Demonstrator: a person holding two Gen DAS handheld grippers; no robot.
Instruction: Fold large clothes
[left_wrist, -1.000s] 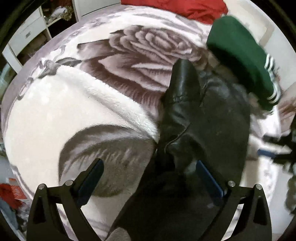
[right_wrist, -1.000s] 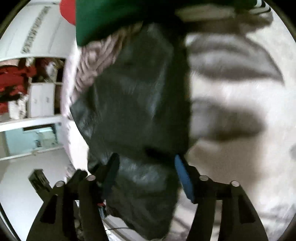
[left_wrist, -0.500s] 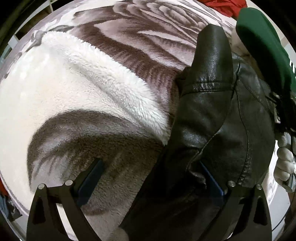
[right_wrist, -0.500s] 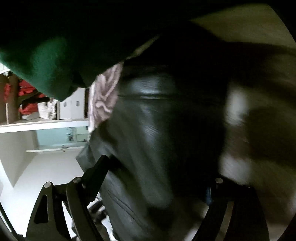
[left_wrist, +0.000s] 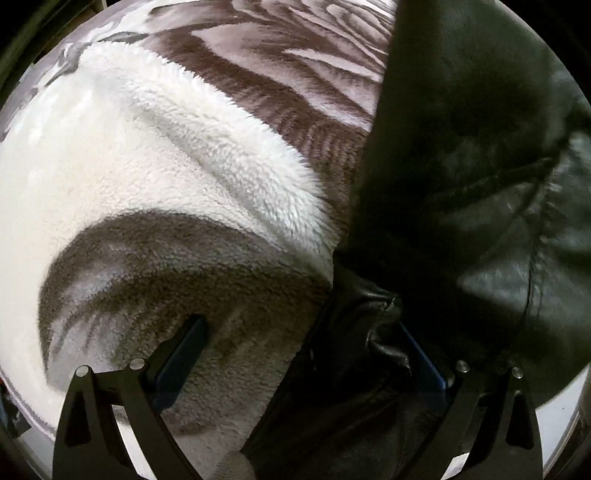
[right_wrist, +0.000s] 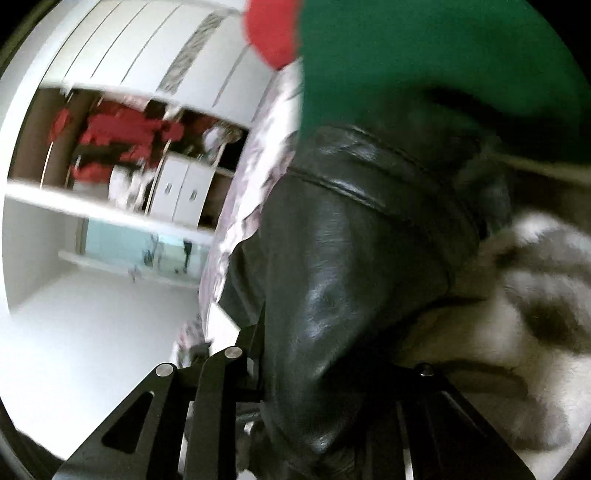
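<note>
A black leather jacket (left_wrist: 461, 184) lies on a fluffy white-and-grey rose-print blanket (left_wrist: 166, 177). My left gripper (left_wrist: 306, 354) is open and low over the bed, its right finger against a bunched fold of the jacket, its left finger over bare blanket. In the right wrist view the jacket (right_wrist: 351, 277) fills the middle and drapes over my right gripper (right_wrist: 332, 387). Its fingertips are hidden under the leather, so I cannot tell how the jaws stand.
A green garment (right_wrist: 443, 59) and a red one (right_wrist: 273, 33) lie beyond the jacket. A white wardrobe (right_wrist: 129, 48) with shelves of red clothes (right_wrist: 118, 136) stands past the bed edge. Pale floor (right_wrist: 92, 332) shows beside the bed.
My left gripper has dropped closer to the blanket and jacket. My right gripper has swung along the jacket, which now covers its fingers; the wardrobe has come into view.
</note>
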